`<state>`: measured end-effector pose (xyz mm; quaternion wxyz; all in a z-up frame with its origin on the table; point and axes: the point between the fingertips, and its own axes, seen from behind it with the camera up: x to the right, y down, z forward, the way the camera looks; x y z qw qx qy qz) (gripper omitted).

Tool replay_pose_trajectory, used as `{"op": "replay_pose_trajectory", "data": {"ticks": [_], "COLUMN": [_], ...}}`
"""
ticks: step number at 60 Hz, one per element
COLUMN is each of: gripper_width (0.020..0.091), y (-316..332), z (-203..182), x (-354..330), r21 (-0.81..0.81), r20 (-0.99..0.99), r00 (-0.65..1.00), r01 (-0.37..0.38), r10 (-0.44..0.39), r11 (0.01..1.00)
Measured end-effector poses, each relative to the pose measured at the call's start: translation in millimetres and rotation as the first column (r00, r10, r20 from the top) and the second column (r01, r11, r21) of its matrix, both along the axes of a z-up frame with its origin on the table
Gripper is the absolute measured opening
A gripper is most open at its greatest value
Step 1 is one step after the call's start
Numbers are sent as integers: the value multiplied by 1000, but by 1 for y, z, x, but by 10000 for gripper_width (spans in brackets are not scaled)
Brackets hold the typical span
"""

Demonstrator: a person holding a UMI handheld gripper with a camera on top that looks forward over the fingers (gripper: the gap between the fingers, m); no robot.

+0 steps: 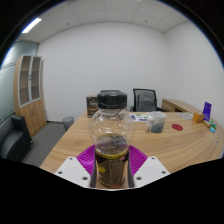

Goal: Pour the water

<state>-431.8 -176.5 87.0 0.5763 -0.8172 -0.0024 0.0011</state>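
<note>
A clear plastic bottle [111,135] with a black cap and a dark label stands upright between my fingers, close in front of the camera. My gripper [111,172] is shut on the bottle, with both purple pads [88,157] pressed against its lower sides. The bottle seems held above the near end of the wooden table [170,143]. A clear cup [157,121] with a dark rim stands on the table beyond the bottle, to its right.
A red round object [178,127] lies past the cup; orange and blue items [203,114] sit at the table's far right. Black office chairs [145,99] stand behind the table. A wooden cabinet [30,90] lines the left wall.
</note>
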Motion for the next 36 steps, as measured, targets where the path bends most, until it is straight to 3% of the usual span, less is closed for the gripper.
{"op": "replay_pose_trajectory", "data": {"ticks": [6,15,25,36], "gripper_width": [352,352,351,351], "y": [1,9,54,137], "z": [-2,11,67,141], "x": [-2,-10,-23,2], "r21": [-6,-15,46,122], "r20": [-13,-70,-272,-605], "r00": [1000,995,952,784], "r01": [-20,-70,-134,-79], "r10": [19,69,142,137], "r11": [1000,997,990,989]}}
